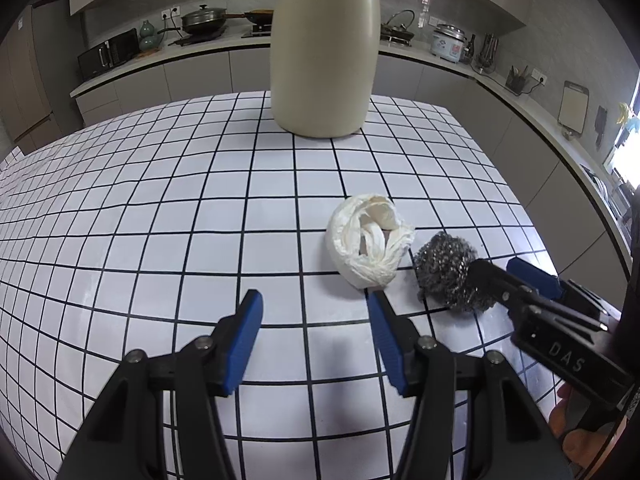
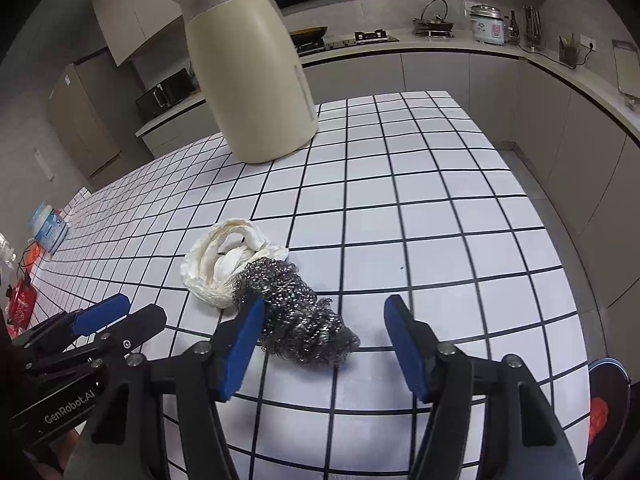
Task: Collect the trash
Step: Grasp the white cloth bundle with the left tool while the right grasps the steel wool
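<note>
A crumpled white paper wad lies on the white tiled table, touching a steel wool scourer on its right. My left gripper is open just short of the paper wad, with nothing between its fingers. In the right wrist view, the scourer lies between the fingers of my right gripper. It touches the left pad, while the right pad stands apart from it. The paper wad is just beyond. The left gripper shows at the lower left, and the right gripper reaches in beside the scourer.
A tall cream thermos jug stands at the far side of the table. A plastic jar and red packaging sit at the far left. A dark bin with something red in it is past the table's right edge.
</note>
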Available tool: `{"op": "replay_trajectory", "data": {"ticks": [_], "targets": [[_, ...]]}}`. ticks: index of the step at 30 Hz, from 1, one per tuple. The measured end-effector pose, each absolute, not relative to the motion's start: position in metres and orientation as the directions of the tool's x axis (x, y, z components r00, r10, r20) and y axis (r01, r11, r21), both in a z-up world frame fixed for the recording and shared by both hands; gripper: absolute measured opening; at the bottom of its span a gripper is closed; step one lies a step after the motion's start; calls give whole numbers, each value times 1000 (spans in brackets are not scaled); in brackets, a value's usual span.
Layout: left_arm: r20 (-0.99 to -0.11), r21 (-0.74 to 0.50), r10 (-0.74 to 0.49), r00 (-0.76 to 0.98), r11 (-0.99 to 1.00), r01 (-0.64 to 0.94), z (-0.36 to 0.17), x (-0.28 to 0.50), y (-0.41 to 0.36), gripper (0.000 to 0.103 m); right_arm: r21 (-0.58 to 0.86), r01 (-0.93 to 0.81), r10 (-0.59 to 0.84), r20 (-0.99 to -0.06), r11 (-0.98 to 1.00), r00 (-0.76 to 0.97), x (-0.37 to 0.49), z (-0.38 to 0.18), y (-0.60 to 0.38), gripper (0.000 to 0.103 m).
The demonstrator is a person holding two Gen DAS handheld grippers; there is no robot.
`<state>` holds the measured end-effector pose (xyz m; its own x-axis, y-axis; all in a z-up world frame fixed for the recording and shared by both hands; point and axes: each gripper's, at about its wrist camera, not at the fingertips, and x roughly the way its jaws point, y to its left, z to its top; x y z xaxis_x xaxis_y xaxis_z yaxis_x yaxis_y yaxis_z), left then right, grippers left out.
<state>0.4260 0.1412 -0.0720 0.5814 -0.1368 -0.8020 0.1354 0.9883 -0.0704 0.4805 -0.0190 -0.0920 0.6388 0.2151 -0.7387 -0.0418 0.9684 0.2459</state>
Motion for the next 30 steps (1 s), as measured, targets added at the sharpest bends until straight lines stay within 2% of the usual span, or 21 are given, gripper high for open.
{"op": "replay_trajectory", "data": {"ticks": [8,12,20,24,30], "targets": [[-800,-71,-154,579,984,164,-73,434,129,57,258,-3,200,-744,966,637,482,-93,-36,64],[-799,-67,-156,580,983,172,-73,438,126,57,270,-30,230,-750,962,620,488,-96,-31,71],[-805,-81,-167,570,982,173,-77,449,124,59,294,-68,275,-752,953,599,495,-102,-25,72],[-806,-74,-164,568,981,179,-81,457,119,60,285,-78,272,-748,955,606,491,-100,-28,61],[-807,-99,-185,561,978,181,-95,467,121,58,276,-44,242,-741,960,626,491,-97,-39,61]]}}
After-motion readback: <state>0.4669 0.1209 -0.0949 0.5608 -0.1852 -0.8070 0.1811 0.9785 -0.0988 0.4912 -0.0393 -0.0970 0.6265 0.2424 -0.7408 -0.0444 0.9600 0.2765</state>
